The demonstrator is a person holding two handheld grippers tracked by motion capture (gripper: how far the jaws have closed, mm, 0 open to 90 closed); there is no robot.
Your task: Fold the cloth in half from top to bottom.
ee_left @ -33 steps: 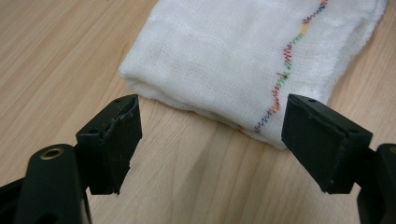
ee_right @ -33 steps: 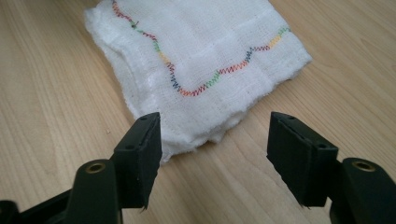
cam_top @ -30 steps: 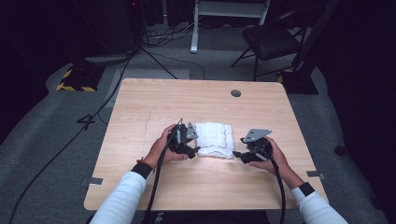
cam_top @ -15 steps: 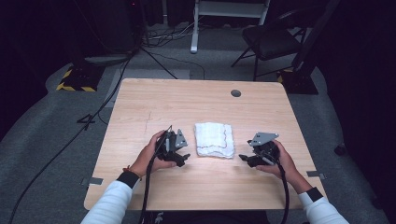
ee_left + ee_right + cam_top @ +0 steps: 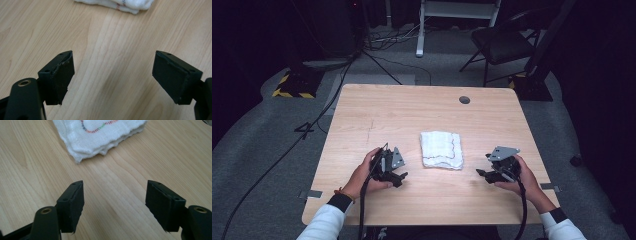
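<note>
Towel (image 5: 441,149) is seen folded into a compact white square near the table's middle, lying flat, with coloured stitching on top. A second ago both grippers were pressed against its sides; now they have been drawn back toward the near edge, so the fold is judged finished and let go. Left gripper (image 5: 398,176) is held released, jaws spread wide over bare wood, nothing between them; towel's corner is seen ahead (image 5: 117,4). Right gripper (image 5: 482,174) is likewise released and empty, towel layers stacked in front (image 5: 100,137). Table (image 5: 412,110) is left bare all round the towel. Both hands are kept near the front edge, well apart from each other.
</note>
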